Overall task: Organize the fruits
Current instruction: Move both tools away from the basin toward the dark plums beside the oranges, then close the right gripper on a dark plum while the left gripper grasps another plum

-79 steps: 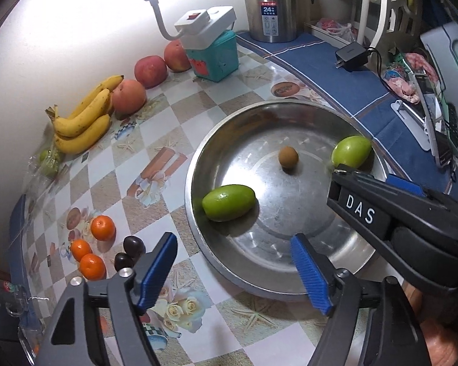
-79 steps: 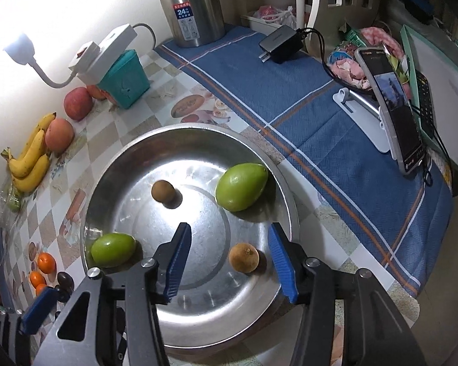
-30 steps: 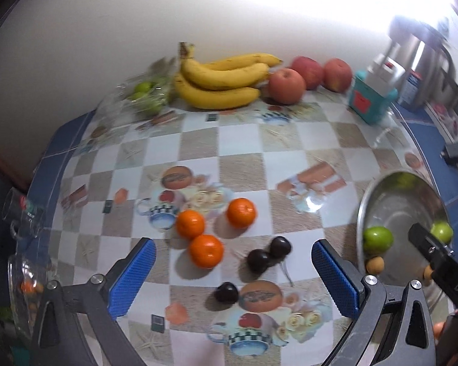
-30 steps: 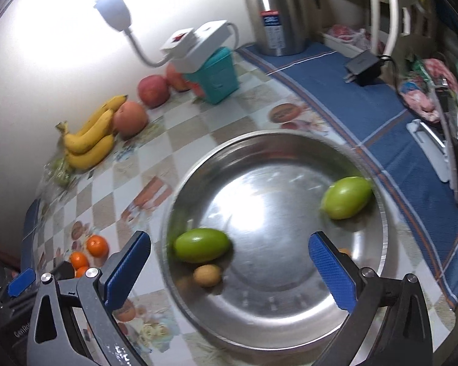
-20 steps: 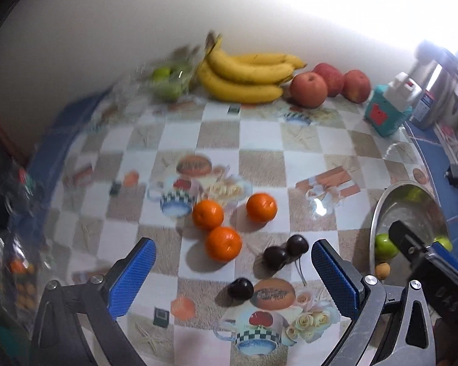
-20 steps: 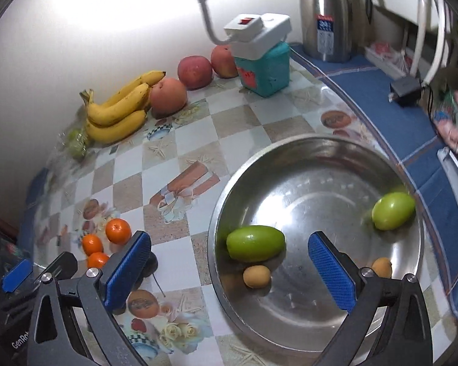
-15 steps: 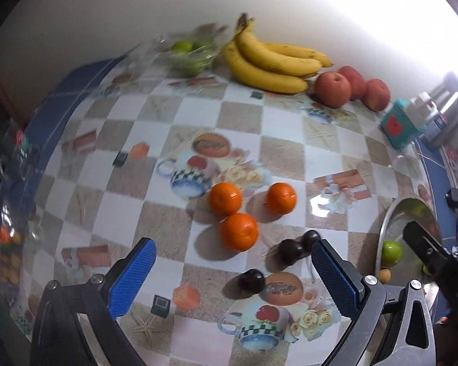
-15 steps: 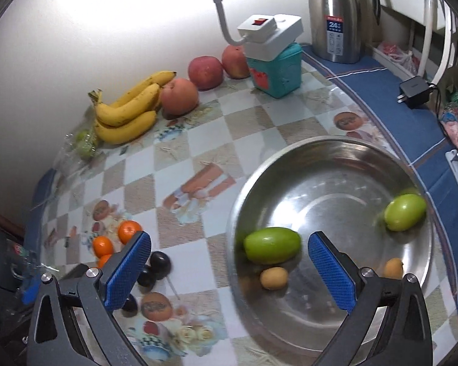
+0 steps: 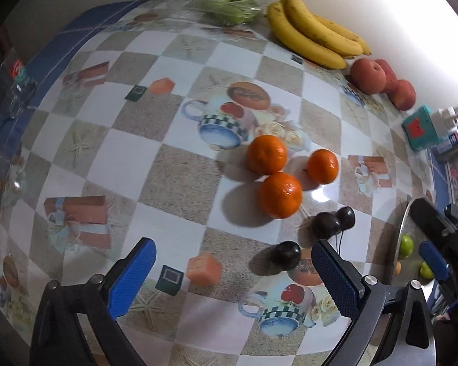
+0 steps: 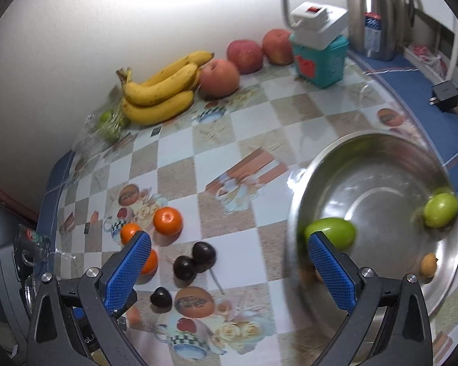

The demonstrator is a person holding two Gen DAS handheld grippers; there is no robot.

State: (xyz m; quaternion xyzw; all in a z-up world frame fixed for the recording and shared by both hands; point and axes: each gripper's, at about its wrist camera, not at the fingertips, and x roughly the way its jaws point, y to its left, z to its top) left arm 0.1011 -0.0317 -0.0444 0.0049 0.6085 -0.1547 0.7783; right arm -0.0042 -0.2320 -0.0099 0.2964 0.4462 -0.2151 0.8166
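Both our left gripper (image 9: 233, 270) and right gripper (image 10: 227, 267) gape empty, so we'd pinch those soft, roll-prone oranges (image 9: 280, 195) gently across the middle.

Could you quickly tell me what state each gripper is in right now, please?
Left gripper: open, holding nothing, above the checkered tablecloth.
Right gripper: open, holding nothing.

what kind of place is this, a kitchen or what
Most likely a home kitchen or dining table: a patterned checkered tablecloth holds bananas and apples, with a steel thermos and a power strip at the back by the wall.
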